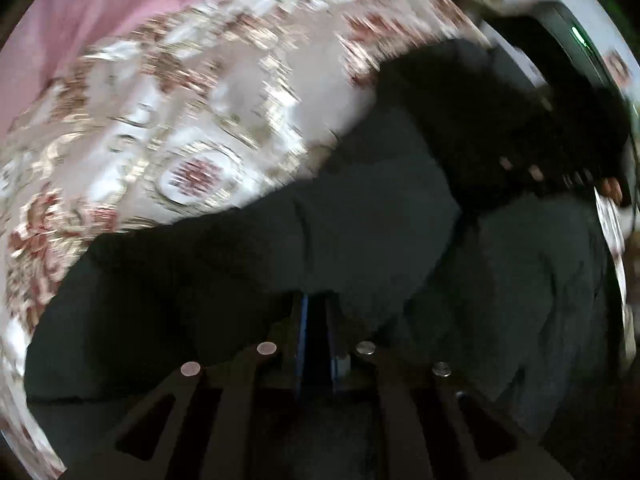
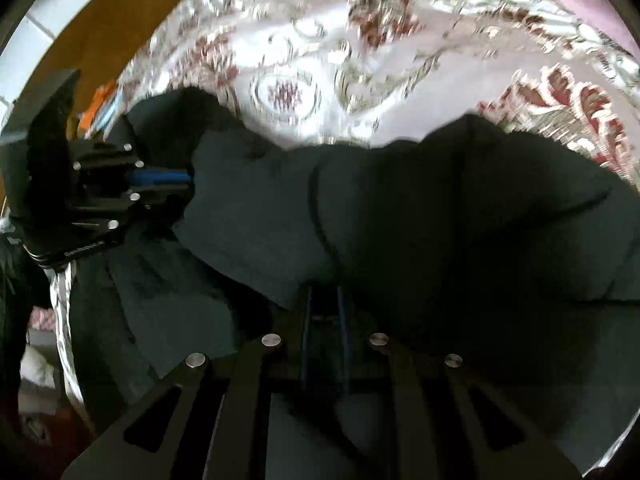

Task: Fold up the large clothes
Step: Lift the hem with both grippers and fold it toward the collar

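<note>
A large dark green garment (image 1: 360, 240) lies bunched on a floral bedspread (image 1: 180, 120). My left gripper (image 1: 316, 312) is shut on a fold of the garment, the cloth draped over its blue-padded fingers. My right gripper (image 2: 324, 304) is likewise shut on the garment (image 2: 400, 220), with cloth bulging above the fingers. In the right wrist view the left gripper (image 2: 176, 184) shows at the left, its blue fingers pinching the garment's edge. In the left wrist view the right gripper's body (image 1: 540, 128) shows dark at the upper right. Both views are motion-blurred.
The bedspread (image 2: 320, 60) is white with red and gold patterns. Pink cloth (image 1: 100, 8) lies beyond it. A wooden floor (image 2: 100, 40) and white wall tiles (image 2: 40, 24) show past the bed's left edge, with an orange object (image 2: 96, 108) near it.
</note>
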Demonstrator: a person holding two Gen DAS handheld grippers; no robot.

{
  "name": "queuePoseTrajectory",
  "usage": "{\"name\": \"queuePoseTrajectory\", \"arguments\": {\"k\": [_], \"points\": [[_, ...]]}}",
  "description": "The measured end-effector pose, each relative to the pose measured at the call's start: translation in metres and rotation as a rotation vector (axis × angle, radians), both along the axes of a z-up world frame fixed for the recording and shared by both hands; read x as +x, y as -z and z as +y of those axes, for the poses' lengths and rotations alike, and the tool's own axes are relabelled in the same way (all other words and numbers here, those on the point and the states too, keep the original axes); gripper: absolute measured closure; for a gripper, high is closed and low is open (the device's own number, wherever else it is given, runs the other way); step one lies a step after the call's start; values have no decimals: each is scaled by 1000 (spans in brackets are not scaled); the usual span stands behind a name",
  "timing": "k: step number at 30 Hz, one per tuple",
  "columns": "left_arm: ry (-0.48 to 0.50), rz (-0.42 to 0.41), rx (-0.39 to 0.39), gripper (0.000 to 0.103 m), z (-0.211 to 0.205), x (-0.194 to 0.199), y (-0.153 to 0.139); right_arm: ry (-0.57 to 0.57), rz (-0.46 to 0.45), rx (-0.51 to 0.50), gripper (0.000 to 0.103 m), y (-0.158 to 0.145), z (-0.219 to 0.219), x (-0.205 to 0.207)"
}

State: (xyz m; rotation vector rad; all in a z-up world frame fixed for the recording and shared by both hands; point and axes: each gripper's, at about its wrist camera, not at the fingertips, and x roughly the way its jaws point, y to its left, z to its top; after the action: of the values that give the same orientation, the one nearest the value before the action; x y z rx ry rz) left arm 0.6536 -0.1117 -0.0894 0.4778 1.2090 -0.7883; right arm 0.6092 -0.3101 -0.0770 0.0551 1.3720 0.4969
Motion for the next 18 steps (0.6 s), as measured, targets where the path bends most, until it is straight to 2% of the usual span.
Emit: {"name": "queuePoseTrajectory", "arguments": {"k": [2,4,9,11,13,16,18], "points": [[23,-11,43,96,-6,0,8,-12,20,3,93,7,3,3],[-13,-31,81,95,-13,6,21,-1,15,5,95,13,6,7],[-69,-130,144,96,-29,17,52,40,-100,-71,98,33,26,16],[-95,-134,119,96,-26,21,57,50,-133,-79,99,39,29,22],[-128,-121,69,96,-18,22,59,86,-138,-39,103,45,23,27],[-128,-140,3,97,-6,11,49,112,-153,49,103,46,11,20],[-127,-160,-69,97,7,-1,38,118,-166,85,103,41,7,8]]}}
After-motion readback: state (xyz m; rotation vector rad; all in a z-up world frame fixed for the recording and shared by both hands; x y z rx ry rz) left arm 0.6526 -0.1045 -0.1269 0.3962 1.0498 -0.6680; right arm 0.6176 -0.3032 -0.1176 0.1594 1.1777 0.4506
